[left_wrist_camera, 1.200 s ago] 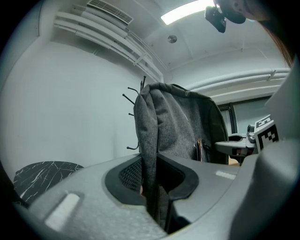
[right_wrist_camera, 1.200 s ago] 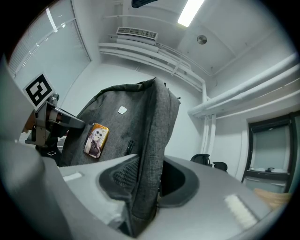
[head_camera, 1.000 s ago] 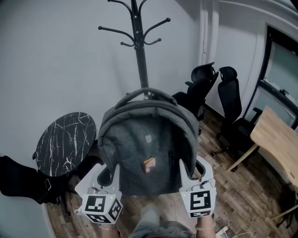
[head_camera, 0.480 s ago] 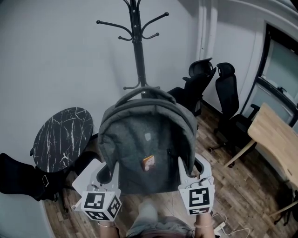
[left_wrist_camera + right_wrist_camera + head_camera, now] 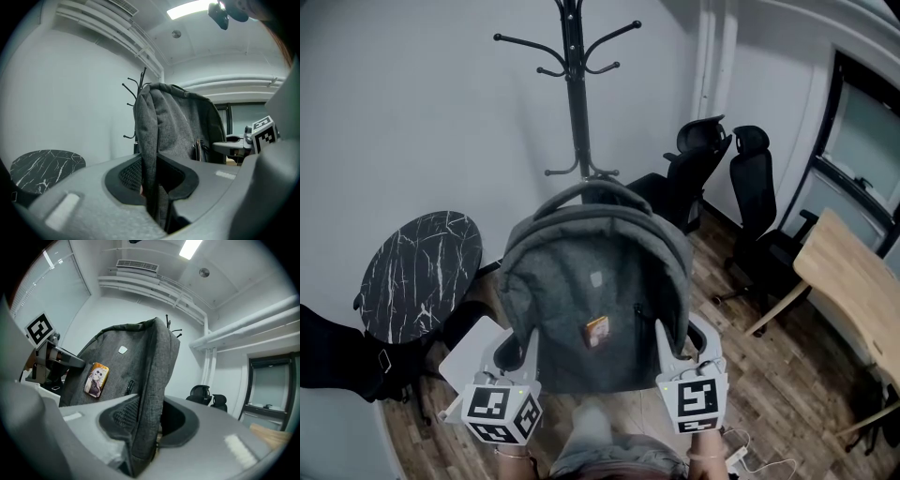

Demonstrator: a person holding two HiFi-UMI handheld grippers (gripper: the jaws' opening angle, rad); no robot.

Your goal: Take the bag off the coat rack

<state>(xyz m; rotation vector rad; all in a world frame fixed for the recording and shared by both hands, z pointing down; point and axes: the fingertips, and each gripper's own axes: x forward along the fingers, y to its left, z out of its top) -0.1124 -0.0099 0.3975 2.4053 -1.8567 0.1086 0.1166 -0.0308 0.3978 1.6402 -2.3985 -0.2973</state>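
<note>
Nearest the lens, shows the marker cubes (image 5: 502,412) of both tools at the bottom of the head view. Just beyond, pinches a grey bag (image 5: 595,291) by its two side edges: fabric of the left edge squeezed between the pads of the left gripper (image 5: 517,349), fabric of the right edge squeezed the same way in the right gripper (image 5: 680,345), neither pair of jaws fully together with the cloth between them. Holds the bag upright in the air between the two tools, long axis vertical, top handle (image 5: 586,187) up and pointing away toward the wall, front panel with its small orange picture badge (image 5: 598,331) facing back toward the head camera. Sets the handle loop in front of the black coat rack (image 5: 574,103), just under the lower hooks in the head view, upper hooks well above. Takes in, left of the bag, a round black marble-look table (image 5: 417,272); to the right, two black office chairs (image 5: 757,192) by the white wall and the corner of a light wooden table (image 5: 853,281) on the wood-plank floor (image 5: 769,394).
</note>
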